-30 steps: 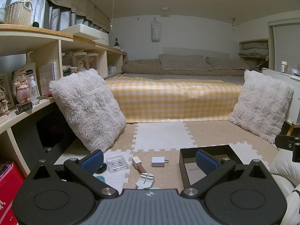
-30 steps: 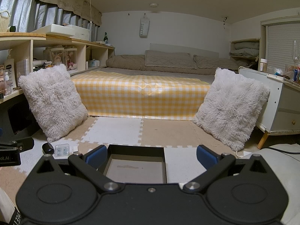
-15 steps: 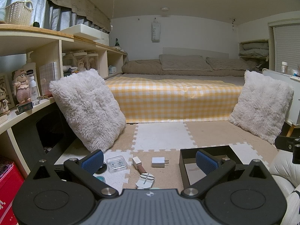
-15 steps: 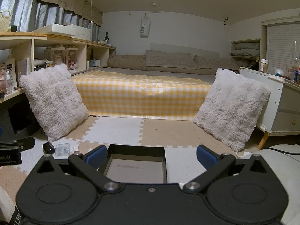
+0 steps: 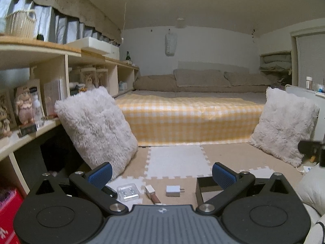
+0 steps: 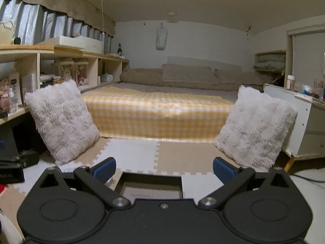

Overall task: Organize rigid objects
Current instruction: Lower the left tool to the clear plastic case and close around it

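Observation:
My left gripper (image 5: 161,175) is open and empty, held above the foam floor mat. Below it lie a clear plastic case (image 5: 128,191), a small white-capped tube (image 5: 152,193), a white charger plug (image 5: 173,190) and a dark object (image 5: 110,191) partly hidden by the left finger. A dark open box (image 5: 207,186) sits to their right. My right gripper (image 6: 163,171) is open and empty above the same dark box (image 6: 151,188), whose inside looks bare.
Two fluffy white pillows (image 5: 97,130) (image 5: 284,124) lean at left and right. A yellow checked bed (image 5: 189,118) lies behind. A wooden shelf unit (image 5: 30,93) lines the left wall; a white cabinet (image 6: 306,122) stands right.
Both grippers have tilted upward a little and the right one shifted right; the floor objects sit lower in both views. Both stay open and empty.

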